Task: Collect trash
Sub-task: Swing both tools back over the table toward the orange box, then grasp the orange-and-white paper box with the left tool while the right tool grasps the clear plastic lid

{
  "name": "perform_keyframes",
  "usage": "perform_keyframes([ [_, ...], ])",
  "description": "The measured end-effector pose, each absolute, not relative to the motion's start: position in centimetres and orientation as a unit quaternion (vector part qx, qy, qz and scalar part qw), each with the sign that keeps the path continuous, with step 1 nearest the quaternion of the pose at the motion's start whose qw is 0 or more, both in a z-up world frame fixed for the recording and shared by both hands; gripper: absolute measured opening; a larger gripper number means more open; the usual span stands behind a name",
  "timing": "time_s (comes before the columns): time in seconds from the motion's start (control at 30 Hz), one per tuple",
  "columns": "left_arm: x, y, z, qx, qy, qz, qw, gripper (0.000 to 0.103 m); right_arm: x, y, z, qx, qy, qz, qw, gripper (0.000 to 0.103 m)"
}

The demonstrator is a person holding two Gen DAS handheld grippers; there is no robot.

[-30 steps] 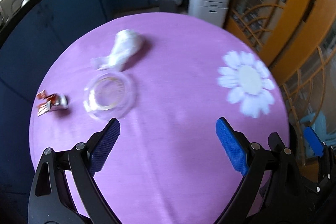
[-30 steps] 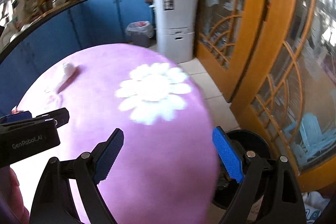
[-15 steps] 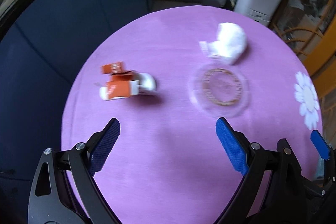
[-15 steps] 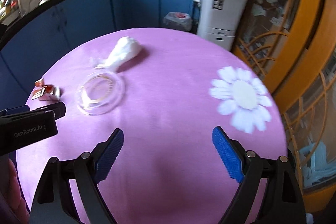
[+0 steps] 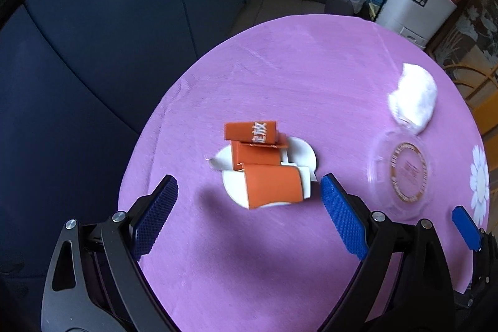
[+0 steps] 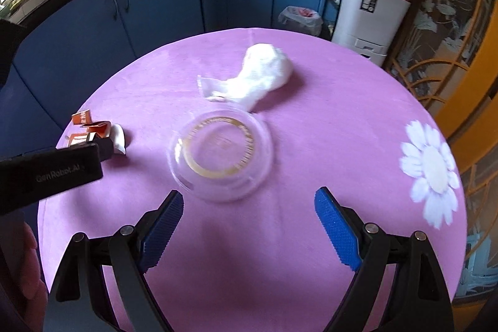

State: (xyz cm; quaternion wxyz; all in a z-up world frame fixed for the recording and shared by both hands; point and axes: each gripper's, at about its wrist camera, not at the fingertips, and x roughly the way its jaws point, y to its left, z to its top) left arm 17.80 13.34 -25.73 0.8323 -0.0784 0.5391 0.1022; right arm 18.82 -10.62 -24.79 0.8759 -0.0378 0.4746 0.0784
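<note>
So both hand-held grippers are wide apart, holding nothing: left hand-held gripper point(image 5: 249, 198) hovers at the torn orange carton point(image 5: 264, 167), right hand-held gripper point(image 6: 249, 217) at the clear plastic lid point(image 6: 221, 154); crumpled white tissue point(image 6: 261, 73) lies farther on the purple table point(image 6: 326, 145).

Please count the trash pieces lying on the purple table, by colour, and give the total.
Orange and white: 1, the torn carton
White: 1, the wad
Clear: 1, the lid
Total: 3
</note>
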Motion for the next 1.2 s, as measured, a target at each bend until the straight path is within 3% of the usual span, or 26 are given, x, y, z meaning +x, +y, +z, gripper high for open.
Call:
perform_keyframes([
  [0.7, 18.5, 16.6, -26.8, -0.089, 0.545, 0.105, 0.827, 0.093, 22.6, -7.9, -26.0, -0.031, 0.5, 0.079, 0.862, 0.084],
  [0.9, 19.0, 16.4, -26.6, -0.083, 0.539, 0.108, 0.831, 0.077, 22.0, -7.8, -26.0, -0.031, 0.496, 0.079, 0.864, 0.083],
  [0.97, 19.0, 16.3, -26.3, -0.084, 0.539, 0.104, 0.832, 0.067, 21.8, -7.8, -25.9, -0.028, 0.495, 0.08, 0.865, 0.083],
  [1.2, 18.7, 15.6, -26.1, -0.092, 0.539, 0.097, 0.832, 0.065, 20.9, -8.0, -24.9, -0.029, 0.481, 0.084, 0.872, 0.083],
])
